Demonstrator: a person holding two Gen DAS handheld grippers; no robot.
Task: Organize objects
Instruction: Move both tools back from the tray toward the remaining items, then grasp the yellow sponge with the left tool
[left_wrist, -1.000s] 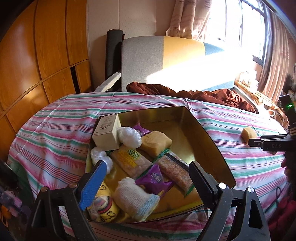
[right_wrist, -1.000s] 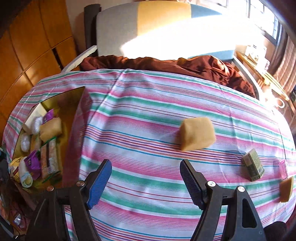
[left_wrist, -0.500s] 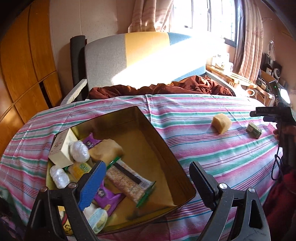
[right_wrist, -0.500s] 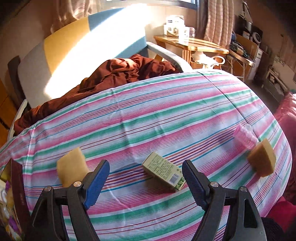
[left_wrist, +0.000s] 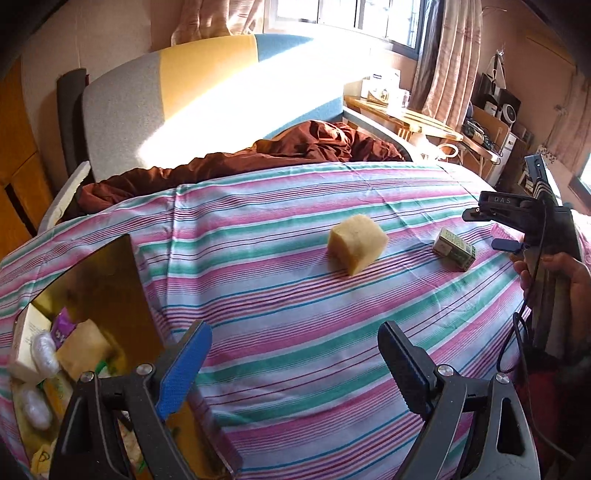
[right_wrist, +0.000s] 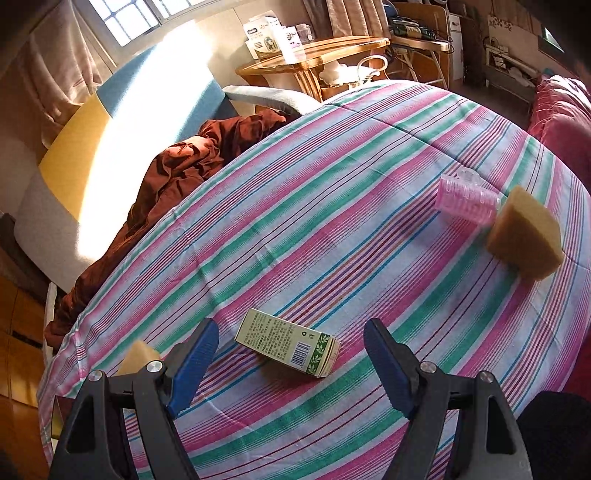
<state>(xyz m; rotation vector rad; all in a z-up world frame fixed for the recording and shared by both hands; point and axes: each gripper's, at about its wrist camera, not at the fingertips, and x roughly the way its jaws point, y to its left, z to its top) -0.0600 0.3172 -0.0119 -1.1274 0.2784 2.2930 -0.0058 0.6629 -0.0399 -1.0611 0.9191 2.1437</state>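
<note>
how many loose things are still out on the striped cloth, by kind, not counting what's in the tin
yellow sponge blocks: 2, one beside the roller, one nearer the tin
green carton: 1
pink hair roller: 1
total: 4

Striped woven cloth (right_wrist: 295, 229) covers the counter, matt and faintly creased. The sponge (left_wrist: 356, 243) looks porous and rough, the small carton (right_wrist: 288, 347) printed cardboard, the tin (left_wrist: 110, 280) glossy gold metal.
</note>
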